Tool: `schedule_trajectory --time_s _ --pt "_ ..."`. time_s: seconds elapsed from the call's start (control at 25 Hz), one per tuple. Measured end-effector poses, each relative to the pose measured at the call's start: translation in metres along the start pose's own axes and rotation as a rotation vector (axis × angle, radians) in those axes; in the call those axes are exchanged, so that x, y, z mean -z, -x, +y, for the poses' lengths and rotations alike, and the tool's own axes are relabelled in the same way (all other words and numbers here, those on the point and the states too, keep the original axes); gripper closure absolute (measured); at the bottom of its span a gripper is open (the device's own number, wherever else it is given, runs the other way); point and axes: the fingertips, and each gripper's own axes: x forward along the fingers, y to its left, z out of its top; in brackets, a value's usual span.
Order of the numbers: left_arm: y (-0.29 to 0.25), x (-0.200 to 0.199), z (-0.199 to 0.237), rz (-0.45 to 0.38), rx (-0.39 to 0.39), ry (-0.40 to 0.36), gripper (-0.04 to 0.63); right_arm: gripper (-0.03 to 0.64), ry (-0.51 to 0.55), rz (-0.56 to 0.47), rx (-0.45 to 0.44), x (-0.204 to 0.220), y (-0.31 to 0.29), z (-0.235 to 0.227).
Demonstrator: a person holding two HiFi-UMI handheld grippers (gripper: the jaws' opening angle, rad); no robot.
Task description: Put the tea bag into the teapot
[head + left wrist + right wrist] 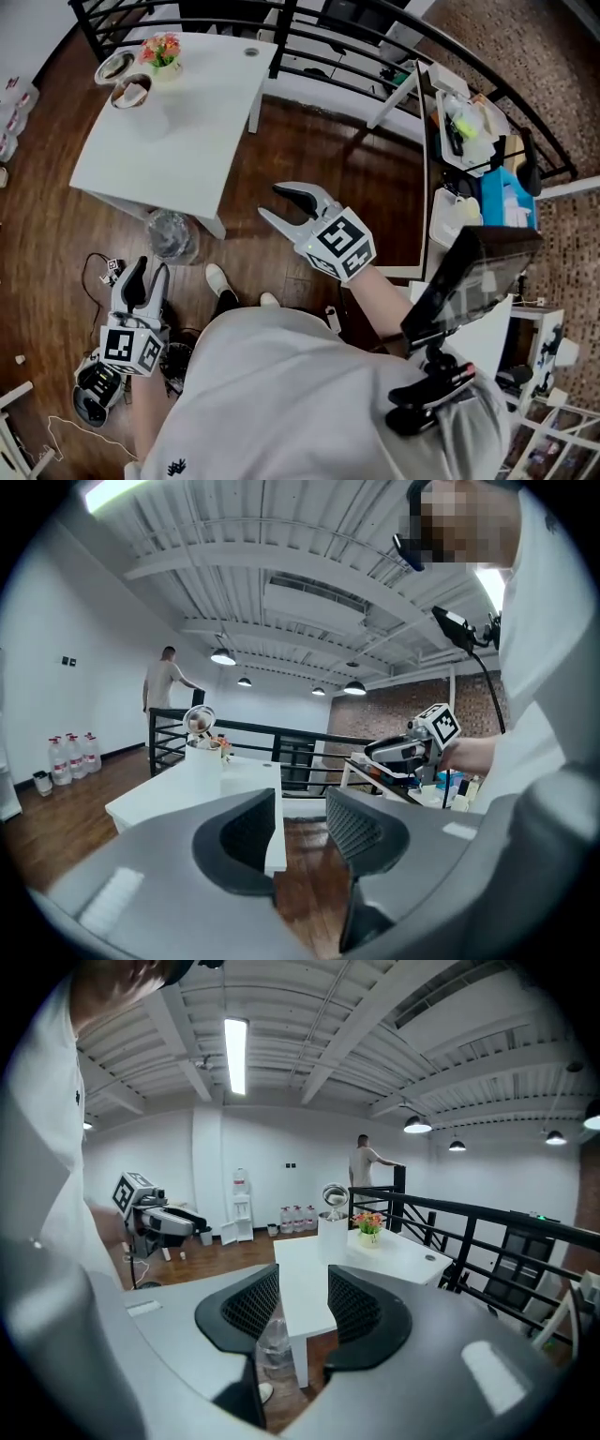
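Grippers, two, both carried empty. Left gripper: hangs low by our left hip over the wooden floor. Its jaws are parted by a modest gap, with only floor and the bench edge showing between them. Right gripper: raised in front of our body and aimed toward the bench, jaws parted about midway, nothing held. Through its gap we see only the bench leg and a clear plastic bottle standing on the floor. We read both as a carrying pose, not a reach: neither is near anything it could grasp.

Bench: white, well apart from us across bare floor. Its load sits bunched at the far corner by the black railing, which leaves most of the top bare as working room.

Round vessels, two, touching or nearly so, near a small pot of flowers. We take one of them for the teapot; which one, we cannot tell from here.

Tea bag: not made out in any view. It is either too small at this range or hidden among the vessels. We judge it lies at that same corner.

Status: task not begun. The next call is to walk to the bench and find the bag before either gripper closes.
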Motion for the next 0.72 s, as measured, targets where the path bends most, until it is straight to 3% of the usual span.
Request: schedule_trajectory --time_s 0.32,0.72 --pt "0.043 0.018 -0.077 0.028 -0.010 -0.014 0.425 0.457 -0.013 -0.063 -0.025 0.024 0.074 0.033" --pt "0.082 0.015 -0.083 0.017 0.083 -0.056 0.425 0.456 -0.018 -0.119 0.044 0.001 0.110 0.086"
